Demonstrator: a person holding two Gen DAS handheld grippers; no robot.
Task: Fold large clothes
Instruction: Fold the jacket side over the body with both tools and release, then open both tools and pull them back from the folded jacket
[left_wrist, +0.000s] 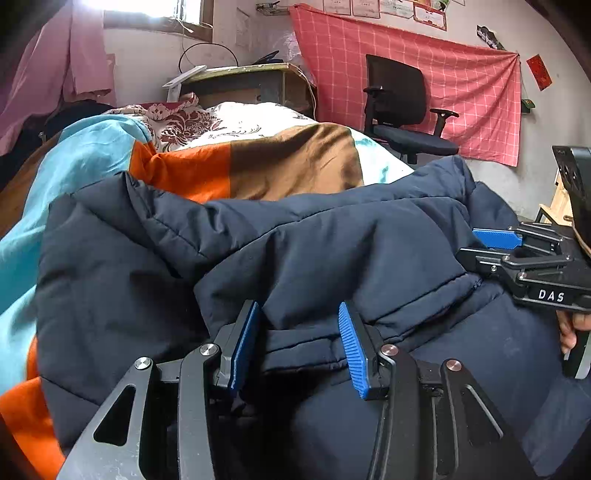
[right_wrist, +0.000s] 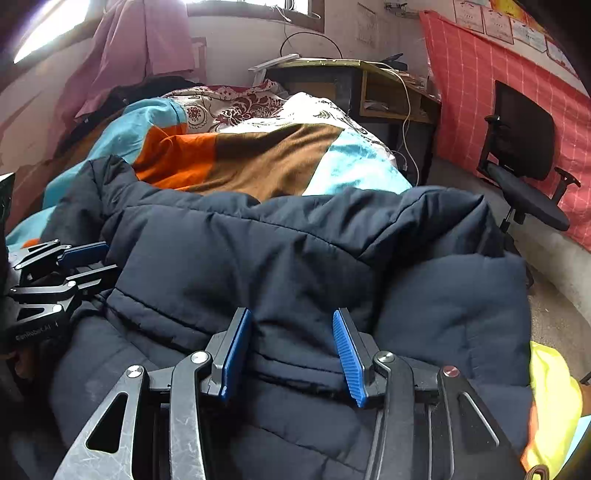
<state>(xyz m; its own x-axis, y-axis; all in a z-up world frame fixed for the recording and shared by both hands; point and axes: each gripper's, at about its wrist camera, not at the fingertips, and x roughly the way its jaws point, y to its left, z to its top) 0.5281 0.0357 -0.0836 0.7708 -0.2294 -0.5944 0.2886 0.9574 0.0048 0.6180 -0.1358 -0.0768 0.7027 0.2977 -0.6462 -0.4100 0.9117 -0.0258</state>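
Note:
A dark navy padded jacket (left_wrist: 295, 240) lies bunched across the near end of the bed. My left gripper (left_wrist: 299, 312) is open, its blue pads (left_wrist: 243, 343) standing wide apart on either side of a stitched jacket edge. To its right in that view the right gripper (left_wrist: 491, 245) rests on the jacket's side, held by a hand (left_wrist: 570, 332). In the right wrist view the jacket (right_wrist: 295, 251) fills the foreground. My right gripper (right_wrist: 291, 317) is open too, with a hem band lying between its spread fingers. The left gripper (right_wrist: 86, 258) shows at the left edge.
The bed carries a patchwork quilt (left_wrist: 236, 162) in orange, brown and turquoise. A wooden desk (right_wrist: 369, 88) stands behind the bed. A black office chair (right_wrist: 524, 147) stands at the right before a red checked cloth (left_wrist: 443, 81). Something yellow (right_wrist: 550, 398) lies at the near right.

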